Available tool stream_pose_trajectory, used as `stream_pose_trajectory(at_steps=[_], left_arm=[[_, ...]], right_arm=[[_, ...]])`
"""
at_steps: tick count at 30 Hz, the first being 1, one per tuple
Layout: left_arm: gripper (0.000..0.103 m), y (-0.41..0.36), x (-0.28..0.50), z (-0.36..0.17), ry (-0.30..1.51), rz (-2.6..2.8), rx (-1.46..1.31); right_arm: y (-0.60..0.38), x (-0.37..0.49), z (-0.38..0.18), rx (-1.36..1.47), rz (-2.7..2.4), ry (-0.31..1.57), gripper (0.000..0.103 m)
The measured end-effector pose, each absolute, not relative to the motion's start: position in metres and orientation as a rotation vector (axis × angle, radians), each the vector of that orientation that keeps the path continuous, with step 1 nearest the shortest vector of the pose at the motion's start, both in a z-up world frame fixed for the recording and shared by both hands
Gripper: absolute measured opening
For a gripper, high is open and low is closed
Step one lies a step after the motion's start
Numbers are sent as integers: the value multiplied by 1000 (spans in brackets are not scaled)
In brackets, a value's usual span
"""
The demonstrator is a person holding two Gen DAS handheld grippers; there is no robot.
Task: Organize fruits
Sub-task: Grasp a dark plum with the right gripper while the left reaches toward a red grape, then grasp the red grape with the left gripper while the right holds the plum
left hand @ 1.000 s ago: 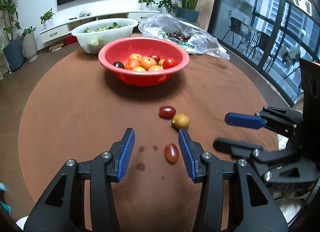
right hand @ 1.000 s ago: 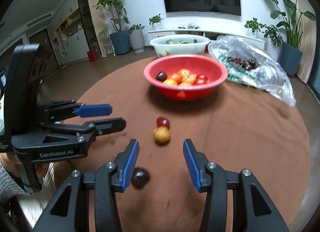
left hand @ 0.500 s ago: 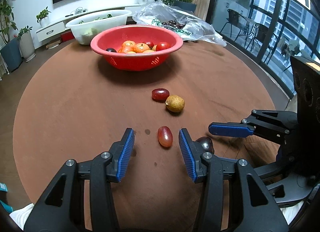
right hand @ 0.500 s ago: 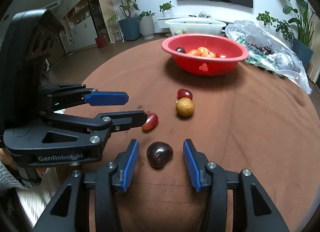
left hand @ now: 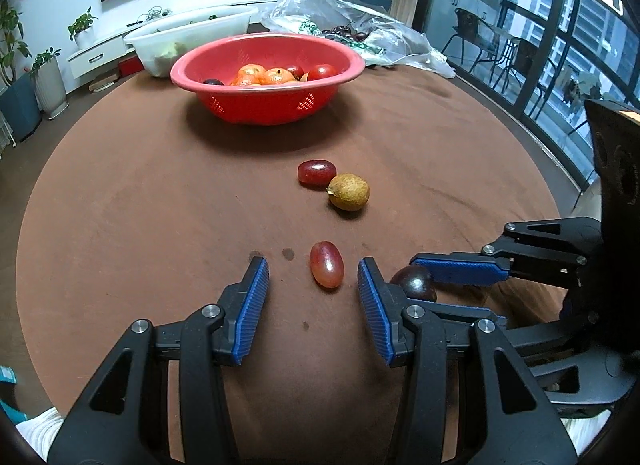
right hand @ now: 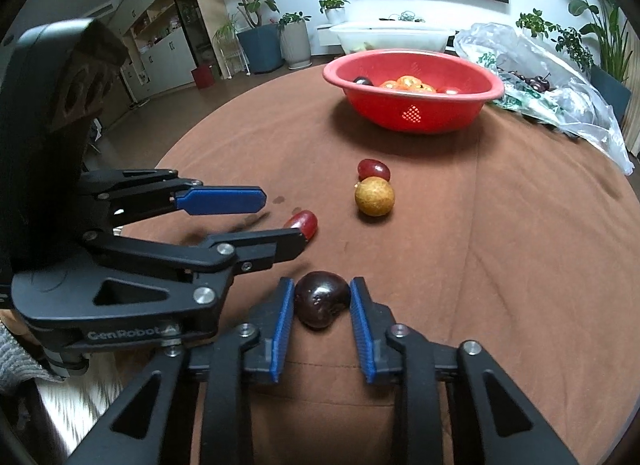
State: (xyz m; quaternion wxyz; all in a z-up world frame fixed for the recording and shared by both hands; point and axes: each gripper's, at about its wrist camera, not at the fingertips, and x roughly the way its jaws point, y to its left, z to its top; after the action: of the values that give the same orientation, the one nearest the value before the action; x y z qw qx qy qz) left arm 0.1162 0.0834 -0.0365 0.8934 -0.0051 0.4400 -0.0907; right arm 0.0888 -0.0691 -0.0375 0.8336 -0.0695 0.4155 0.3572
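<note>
Right wrist view first: the right gripper [right hand: 322, 301] has just clamped its blue pads onto a dark cherry [right hand: 321, 299], one pad pressing each side, the fruit sitting right between the fingertips on the brown tablecloth [right hand: 500, 265]. Whether the cherry rests on the cloth or is a hair off it, hard to say from this angle.

Over to the left wrist view: the left gripper [left hand: 313, 283] is low with its jaws spread apart, and a red grape [left hand: 327, 264] lies lengthwise between the tips, nearer the right-hand pad, touching neither. Nothing gripped there.

Further out on the cloth, a second red grape [left hand: 316, 173] and a tan longan [left hand: 348, 191] sit just touching each other, well clear of both grippers. Beyond them stands the red basket [left hand: 264, 105] with oranges and tomatoes inside. Behind it, a white tub [left hand: 188, 35] and a clear plastic bag [left hand: 360, 25] holding more cherries.
</note>
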Motion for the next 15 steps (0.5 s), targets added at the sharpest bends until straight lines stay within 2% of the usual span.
stream_pose_trajectory(at_steps=[14,15], left_arm=[[44,75,128,-45,919,-212,-2],[39,75,128,-45,915,-208,-2]], right_arm=[[-90,85,-29,-137,697,850,30],[-91,85,-29,-136,695,850,30]])
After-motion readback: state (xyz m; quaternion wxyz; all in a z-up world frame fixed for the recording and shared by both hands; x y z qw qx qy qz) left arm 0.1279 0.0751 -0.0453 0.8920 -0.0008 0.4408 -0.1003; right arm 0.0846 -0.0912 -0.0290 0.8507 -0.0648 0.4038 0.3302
